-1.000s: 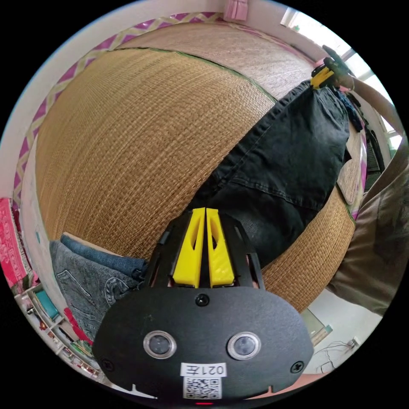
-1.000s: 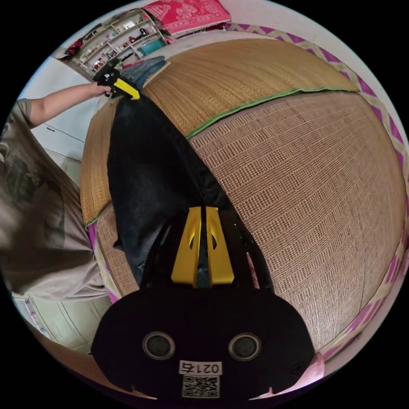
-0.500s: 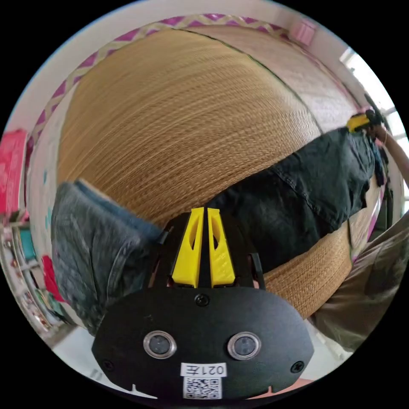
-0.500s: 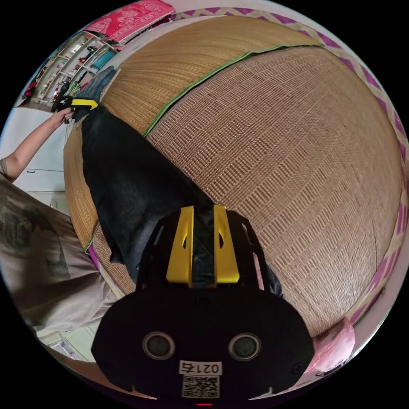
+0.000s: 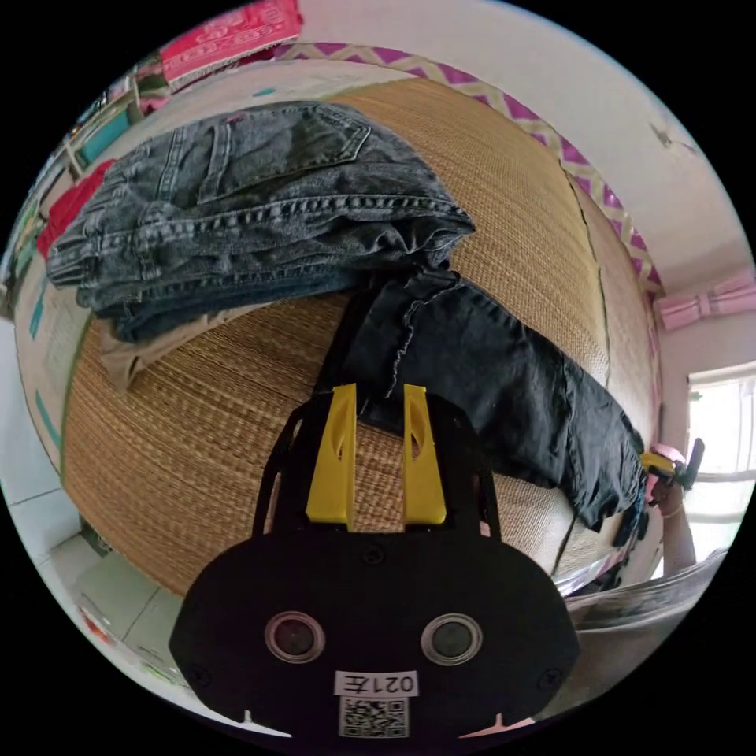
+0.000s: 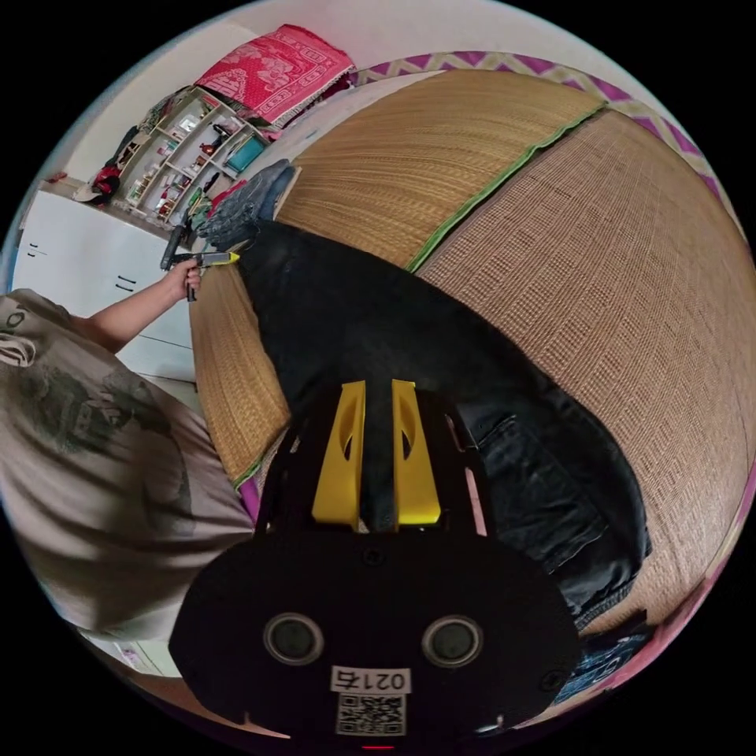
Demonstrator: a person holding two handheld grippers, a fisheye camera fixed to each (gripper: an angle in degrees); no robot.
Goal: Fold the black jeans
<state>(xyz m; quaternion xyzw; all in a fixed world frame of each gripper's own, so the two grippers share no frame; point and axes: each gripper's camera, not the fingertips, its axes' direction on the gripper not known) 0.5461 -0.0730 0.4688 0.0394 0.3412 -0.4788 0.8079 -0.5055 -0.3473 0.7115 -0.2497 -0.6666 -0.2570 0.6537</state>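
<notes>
The black jeans (image 5: pixel 488 378) lie stretched out flat on the woven mat (image 5: pixel 197 425). Their leg ends (image 5: pixel 409 311) rest against a stack of folded grey jeans (image 5: pixel 236 205). My left gripper (image 5: pixel 379 391) is open just short of the leg ends, with nothing held. It also shows far off in the right gripper view as the left gripper (image 6: pixel 216 258), in a hand. My right gripper (image 6: pixel 379 386) hovers over the black jeans (image 6: pixel 354 315) near the waist (image 6: pixel 551 488), jaws apart with dark cloth showing in the gap. In the left gripper view, the right gripper (image 5: pixel 669 465) sits at the waist end.
A green seam (image 6: pixel 488 181) joins two mats. Shelves (image 6: pixel 181 142) and a pink cloth (image 6: pixel 276 67) stand beyond the bed. The person's grey shirt (image 6: pixel 87 441) is at the mat's near edge. A blue garment (image 6: pixel 614 654) lies by the waist end.
Both grippers were shut on the jeans a second ago and have opened. The jeans have dropped flat on the mat. The left camera has swung toward the grey jeans stack.
</notes>
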